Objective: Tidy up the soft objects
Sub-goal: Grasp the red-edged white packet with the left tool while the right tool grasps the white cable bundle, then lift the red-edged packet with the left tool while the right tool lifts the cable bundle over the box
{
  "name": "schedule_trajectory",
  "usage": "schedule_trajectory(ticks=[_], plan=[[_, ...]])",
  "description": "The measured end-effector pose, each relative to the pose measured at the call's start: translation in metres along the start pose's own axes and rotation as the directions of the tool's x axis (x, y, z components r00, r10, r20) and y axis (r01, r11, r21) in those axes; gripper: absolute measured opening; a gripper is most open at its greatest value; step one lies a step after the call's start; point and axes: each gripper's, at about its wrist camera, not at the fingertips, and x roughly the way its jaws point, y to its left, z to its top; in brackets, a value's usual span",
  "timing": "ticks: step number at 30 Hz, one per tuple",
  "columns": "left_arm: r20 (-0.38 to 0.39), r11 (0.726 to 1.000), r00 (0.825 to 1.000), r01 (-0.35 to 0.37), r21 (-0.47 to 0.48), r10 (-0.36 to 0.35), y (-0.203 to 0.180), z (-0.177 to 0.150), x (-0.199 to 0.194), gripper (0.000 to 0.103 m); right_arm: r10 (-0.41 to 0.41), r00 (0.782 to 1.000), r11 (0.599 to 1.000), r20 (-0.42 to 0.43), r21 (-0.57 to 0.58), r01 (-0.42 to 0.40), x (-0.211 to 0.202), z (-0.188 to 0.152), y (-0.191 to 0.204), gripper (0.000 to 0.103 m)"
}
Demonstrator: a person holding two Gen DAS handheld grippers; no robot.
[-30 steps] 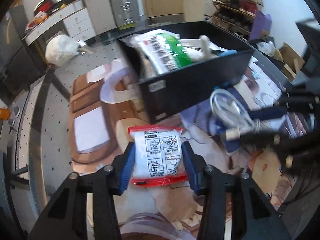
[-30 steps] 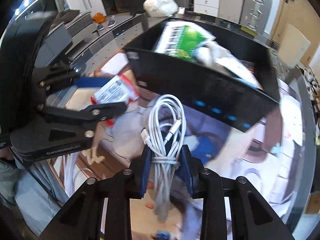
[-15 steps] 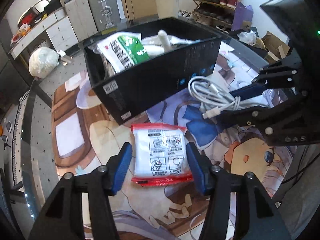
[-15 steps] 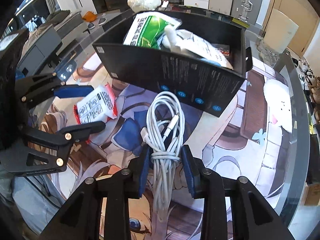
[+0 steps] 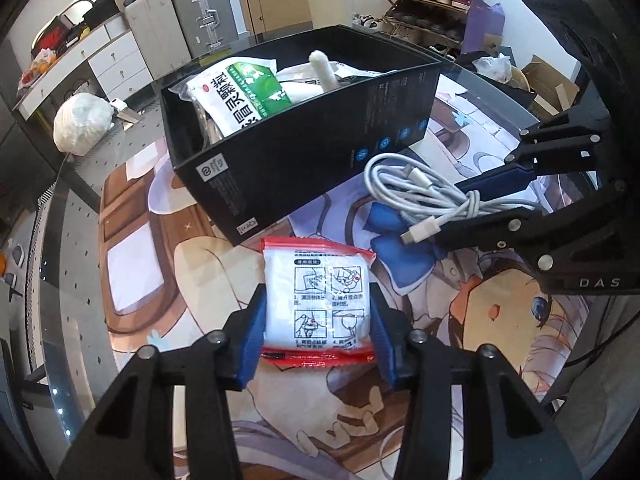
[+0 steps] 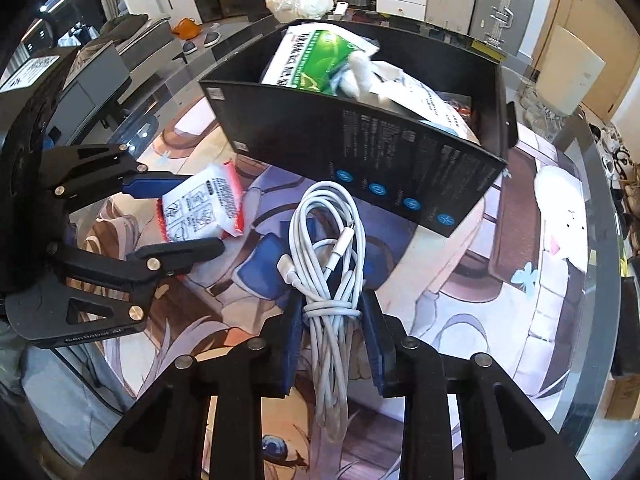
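A white packet with red ends (image 5: 318, 306) is held between the blue pads of the left gripper (image 5: 318, 320). The pads are pressed against both sides of the packet, so it is gripped tight. Small drawings and writing can be seen on its front. In the right wrist view the same packet (image 6: 202, 208) is seen lifted a little above the picture mat (image 6: 460, 280), close to the near wall of the black box (image 6: 360, 152).

A bundle of white charging cable (image 6: 330, 256) is clamped in the right gripper (image 6: 331, 320). The cable is wound into loops and tied round its middle, and the pads are closed on that tied part. Its loose end hangs down between the fingers. From the left wrist view, the cable (image 5: 420, 192) is seen just beside the box (image 5: 304, 144).

Inside the box, a green and white bag (image 5: 236, 98) and a white roll (image 5: 324, 70) are packed in.
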Motion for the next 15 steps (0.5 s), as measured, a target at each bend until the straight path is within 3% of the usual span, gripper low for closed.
schedule_trajectory(ticks=[9, 15], plan=[[0.071, 1.000, 0.997, 0.006, 0.013, -0.006, 0.002, 0.004, -0.018, 0.046, 0.024, 0.998, 1.000, 0.059, -0.001, -0.024, -0.016, 0.000, 0.001, 0.028], [0.216, 1.000, 0.976, -0.027, -0.014, 0.029, 0.013, 0.009, -0.049, 0.046, 0.026, 0.977, 1.000, 0.211, -0.011, -0.025, -0.047, 0.003, 0.004, 0.028]])
